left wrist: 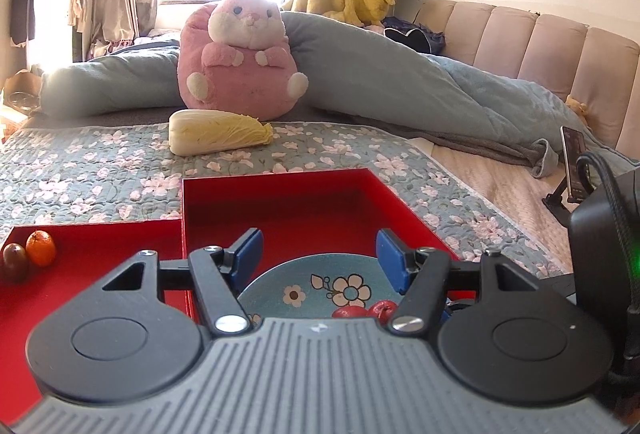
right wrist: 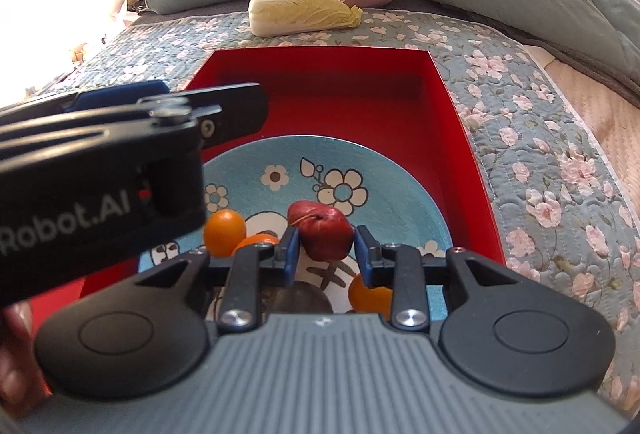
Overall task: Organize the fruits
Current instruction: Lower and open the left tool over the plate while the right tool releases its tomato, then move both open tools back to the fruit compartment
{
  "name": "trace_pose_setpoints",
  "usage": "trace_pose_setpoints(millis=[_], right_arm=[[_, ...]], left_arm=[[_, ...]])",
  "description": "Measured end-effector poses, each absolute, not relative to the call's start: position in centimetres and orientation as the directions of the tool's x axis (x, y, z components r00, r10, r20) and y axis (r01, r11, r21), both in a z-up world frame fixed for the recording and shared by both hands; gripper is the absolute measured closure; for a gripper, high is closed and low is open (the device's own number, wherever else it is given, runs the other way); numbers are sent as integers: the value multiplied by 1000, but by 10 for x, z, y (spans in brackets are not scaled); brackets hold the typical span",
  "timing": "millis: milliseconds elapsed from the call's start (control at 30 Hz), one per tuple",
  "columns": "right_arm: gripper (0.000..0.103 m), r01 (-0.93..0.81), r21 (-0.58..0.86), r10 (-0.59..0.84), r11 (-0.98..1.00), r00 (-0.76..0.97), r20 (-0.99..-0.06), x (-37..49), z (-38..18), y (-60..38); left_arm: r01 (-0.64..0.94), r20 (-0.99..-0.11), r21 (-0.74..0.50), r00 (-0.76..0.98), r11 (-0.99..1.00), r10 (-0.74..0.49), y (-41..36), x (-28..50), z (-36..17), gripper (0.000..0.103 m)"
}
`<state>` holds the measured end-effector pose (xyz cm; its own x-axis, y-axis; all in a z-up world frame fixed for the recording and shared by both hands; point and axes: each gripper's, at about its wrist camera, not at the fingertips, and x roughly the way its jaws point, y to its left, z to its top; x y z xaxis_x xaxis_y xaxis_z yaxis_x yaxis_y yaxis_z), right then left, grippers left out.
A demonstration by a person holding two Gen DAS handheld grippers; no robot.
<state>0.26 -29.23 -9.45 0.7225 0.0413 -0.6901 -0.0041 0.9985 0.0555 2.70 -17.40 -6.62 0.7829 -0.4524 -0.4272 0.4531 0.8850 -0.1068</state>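
A blue flowered plate [right wrist: 392, 193] lies in a red box [right wrist: 320, 73] on the bed. On it are a dark red fruit [right wrist: 322, 234], small orange fruits [right wrist: 224, 232] and a dark fruit, partly hidden. My right gripper [right wrist: 325, 252] has its blue pads on both sides of the red fruit, closed on it. My left gripper [left wrist: 320, 260] is open and empty above the plate [left wrist: 280, 286]; red fruits [left wrist: 368, 310] show below it. A second red tray [left wrist: 100, 246] on the left holds an orange fruit [left wrist: 40, 248] and a dark brown fruit [left wrist: 15, 262].
A napa cabbage [left wrist: 218, 131] lies on the floral quilt [left wrist: 80, 173] behind the box, in front of a pink plush hamster [left wrist: 240, 53] and a rolled blue duvet [left wrist: 400, 73]. A phone on a stand [left wrist: 574, 161] is at the right. The left gripper's body [right wrist: 100, 173] crosses the right wrist view.
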Motion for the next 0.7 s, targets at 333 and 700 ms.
trace_pose_setpoints(millis=[333, 700], right_arm=[[68, 5, 74, 48, 997, 723, -689, 6, -92, -292], [49, 17, 89, 45, 996, 751, -659, -8, -82, -295]], left_arm=[[442, -434, -104, 786, 891, -440, -171, 26, -68, 34], [428, -433, -94, 795, 899, -424, -166, 22, -66, 34]])
